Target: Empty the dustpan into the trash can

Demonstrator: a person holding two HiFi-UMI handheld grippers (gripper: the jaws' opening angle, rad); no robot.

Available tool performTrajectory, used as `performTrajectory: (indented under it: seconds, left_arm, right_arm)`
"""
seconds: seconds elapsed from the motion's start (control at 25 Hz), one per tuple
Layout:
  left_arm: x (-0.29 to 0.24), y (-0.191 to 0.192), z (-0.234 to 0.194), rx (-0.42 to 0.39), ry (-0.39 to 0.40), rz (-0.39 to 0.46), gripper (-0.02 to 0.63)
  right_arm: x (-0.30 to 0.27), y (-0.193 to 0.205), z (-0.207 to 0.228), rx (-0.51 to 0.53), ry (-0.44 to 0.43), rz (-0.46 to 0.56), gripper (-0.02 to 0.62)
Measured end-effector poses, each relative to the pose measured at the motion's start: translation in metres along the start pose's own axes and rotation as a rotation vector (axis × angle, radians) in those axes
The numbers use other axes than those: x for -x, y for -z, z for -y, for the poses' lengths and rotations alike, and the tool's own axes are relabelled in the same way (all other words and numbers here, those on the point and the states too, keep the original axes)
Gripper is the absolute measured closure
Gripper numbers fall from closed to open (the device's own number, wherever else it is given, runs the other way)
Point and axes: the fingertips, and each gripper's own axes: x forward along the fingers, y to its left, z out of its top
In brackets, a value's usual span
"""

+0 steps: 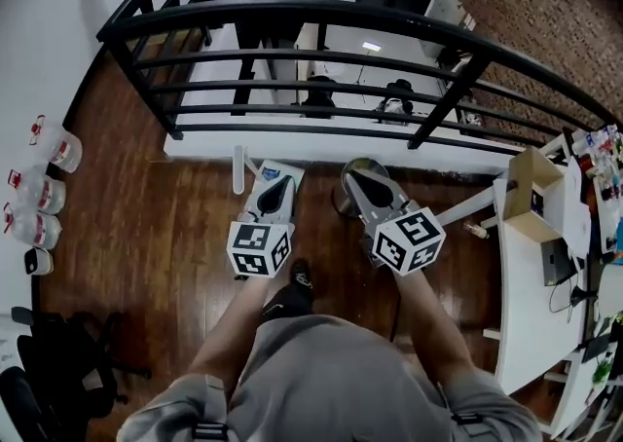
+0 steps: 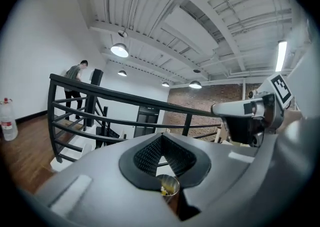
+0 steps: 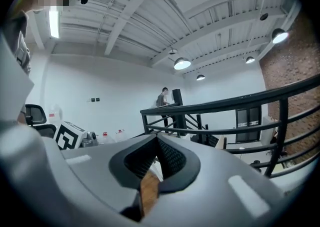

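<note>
The person stands with the left forearm (image 1: 229, 328) and right forearm (image 1: 435, 321) stretched forward, side by side. The left gripper (image 1: 278, 187) and right gripper (image 1: 366, 182) point ahead, level and near each other. Each has its jaws pressed together with nothing between them.

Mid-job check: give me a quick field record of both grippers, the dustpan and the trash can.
left gripper: jaws together, empty, above the dustpan
right gripper: jaws together, empty, above the trash can
dustpan: white, apparently on the wood floor, not held
trash can: metal, open, yellow scraps inside, right of dustpan
railing: black, just beyond both
</note>
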Motion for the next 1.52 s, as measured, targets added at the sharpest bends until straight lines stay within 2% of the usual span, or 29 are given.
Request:
performTrajectory:
  seconds: [0.28, 0.44, 0.64, 0.84, 0.92, 1.04, 1.28, 1.44, 1.52]
  left_arm:
    - [-0.057, 0.023, -0.038, 0.032, -0.129, -0.027, 0.603]
    - [-0.072, 0.051, -0.069, 0.060, -0.269, -0.080, 0.589]
    - [-0.088, 0.095, -0.117, 0.154, -0.493, -0.128, 0.429]
    - [-0.092, 0.120, -0.154, 0.244, -0.717, -0.104, 0.358]
    - [-0.097, 0.128, -0.164, 0.282, -0.778, -0.096, 0.326]
    - [-0.103, 0.134, -0.182, 0.328, -0.852, -0.078, 0.300]
    - [-0.108, 0.127, -0.224, 0.319, -0.973, -0.042, 0.278]
    - [-0.113, 0.117, -0.245, 0.282, -1.004, -0.018, 0.279]
    - [-0.115, 0.115, -0.254, 0.259, -1.012, -0.022, 0.305]
  right_arm:
    - [-0.059, -0.011, 0.038, 0.021, -0.088, -0.038, 0.595]
    - [-0.087, -0.011, 0.049, 0.020, -0.172, -0.072, 0.595]
    - [-0.114, -0.005, 0.057, 0.024, -0.308, -0.124, 0.595]
    - [-0.119, 0.001, 0.070, 0.033, -0.410, -0.176, 0.595]
    - [-0.115, 0.005, 0.079, 0.036, -0.433, -0.190, 0.595]
    - [-0.114, 0.006, 0.092, 0.055, -0.461, -0.205, 0.595]
    - [-0.125, 0.010, 0.121, 0.056, -0.470, -0.236, 0.595]
    - [-0.131, 0.014, 0.134, 0.053, -0.457, -0.257, 0.595]
    - [-0.133, 0.015, 0.141, 0.051, -0.447, -0.265, 0.595]
